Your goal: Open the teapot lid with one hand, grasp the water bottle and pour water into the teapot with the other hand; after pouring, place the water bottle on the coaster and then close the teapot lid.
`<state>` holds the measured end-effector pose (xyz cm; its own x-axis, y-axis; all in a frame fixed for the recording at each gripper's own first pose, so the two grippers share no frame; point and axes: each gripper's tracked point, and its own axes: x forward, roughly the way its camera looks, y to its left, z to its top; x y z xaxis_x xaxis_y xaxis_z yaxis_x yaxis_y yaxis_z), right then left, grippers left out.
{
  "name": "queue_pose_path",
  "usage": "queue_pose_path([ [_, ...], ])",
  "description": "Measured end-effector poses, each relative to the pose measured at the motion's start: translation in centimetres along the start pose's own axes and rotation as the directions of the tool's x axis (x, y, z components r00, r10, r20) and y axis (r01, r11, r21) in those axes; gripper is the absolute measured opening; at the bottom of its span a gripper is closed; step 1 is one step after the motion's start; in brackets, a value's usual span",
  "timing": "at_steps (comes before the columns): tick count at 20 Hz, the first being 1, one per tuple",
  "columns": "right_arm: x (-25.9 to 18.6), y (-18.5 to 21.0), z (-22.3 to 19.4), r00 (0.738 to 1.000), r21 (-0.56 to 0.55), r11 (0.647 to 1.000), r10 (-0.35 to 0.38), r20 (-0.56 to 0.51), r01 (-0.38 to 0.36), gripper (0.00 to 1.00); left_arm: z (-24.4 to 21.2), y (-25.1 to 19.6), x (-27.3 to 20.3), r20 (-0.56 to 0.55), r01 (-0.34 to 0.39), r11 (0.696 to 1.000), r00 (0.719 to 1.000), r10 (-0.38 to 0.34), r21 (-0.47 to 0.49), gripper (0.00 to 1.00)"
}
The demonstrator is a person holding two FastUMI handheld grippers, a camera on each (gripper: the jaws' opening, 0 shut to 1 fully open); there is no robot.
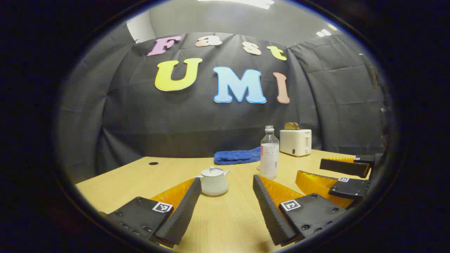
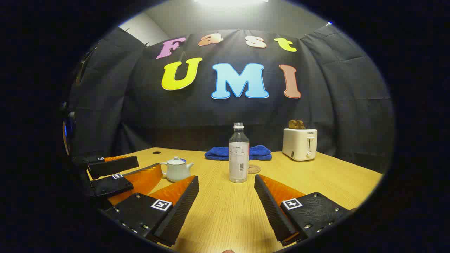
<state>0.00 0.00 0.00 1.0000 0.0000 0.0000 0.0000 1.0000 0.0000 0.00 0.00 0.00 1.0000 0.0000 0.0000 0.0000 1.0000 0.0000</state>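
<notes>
Left gripper view shows the left gripper [image 1: 226, 207] and right gripper [image 2: 226, 207] spread and empty, lidded teapot [image 1: 213, 181] and water bottle [image 2: 238, 154] untouched on the table [image 2: 323, 182], so lifting the lid likely comes first

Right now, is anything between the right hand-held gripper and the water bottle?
Nothing visible. In the right gripper view the right hand-held gripper is open, and the water bottle stands upright straight ahead across bare table. The teapot sits off to the left, the coaster behind the bottle.
</notes>
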Motion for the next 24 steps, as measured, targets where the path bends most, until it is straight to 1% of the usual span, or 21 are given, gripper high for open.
queue_pose_path([
  [2, 0.0, -0.6, 0.2, 1.000, -0.014, 1.000, -0.015, -0.006, 0.015, 0.98, 0.2, 0.8, 0.1, -0.011, -0.026, 1.000, 1.000, 0.025, -0.014, 0.99],
  [4, -0.2, -1.1, 1.3, 1.000, -0.004, 1.000, -0.024, 0.010, 0.024, 0.98, 1.5, 1.6, -0.1, -0.002, -0.052, 0.998, 0.999, 0.052, -0.027, 0.99],
  [7, -0.4, -1.9, 2.7, 0.999, 0.001, 0.999, -0.044, 0.031, 0.044, 0.98, 2.8, 2.3, -0.5, 0.020, -0.073, 0.997, 0.997, 0.073, -0.028, 0.97],
  [9, -0.6, -2.2, 3.1, 0.998, 0.003, 0.999, -0.048, 0.038, 0.048, 0.98, 3.2, 2.6, -0.8, 0.031, -0.088, 0.996, 0.996, 0.088, -0.011, 0.96],
  [16, -1.0, -2.7, 3.7, 0.998, 0.013, 0.999, -0.039, 0.054, 0.039, 0.98, 4.2, 1.4, -1.5, 0.060, -0.070, 0.997, 0.996, 0.068, 0.023, 0.97],
  [21, -0.8, -2.7, 4.3, 0.997, 0.007, 0.999, -0.033, 0.067, 0.033, 0.98, 4.2, 0.8, -1.1, 0.046, -0.047, 0.998, 0.998, 0.046, 0.029, 0.98],
  [22, -0.5, -2.6, 4.4, 0.997, 0.004, 1.000, -0.028, 0.069, 0.028, 0.98, 4.2, 0.8, -0.9, 0.041, -0.046, 0.999, 0.998, 0.045, 0.024, 0.98],
  [24, 0.1, -1.9, 4.8, 0.997, 0.002, 1.000, 0.006, 0.071, -0.007, 0.98, 4.0, 0.7, -0.1, 0.025, -0.033, 0.999, 0.999, 0.033, 0.004, 0.99],
])
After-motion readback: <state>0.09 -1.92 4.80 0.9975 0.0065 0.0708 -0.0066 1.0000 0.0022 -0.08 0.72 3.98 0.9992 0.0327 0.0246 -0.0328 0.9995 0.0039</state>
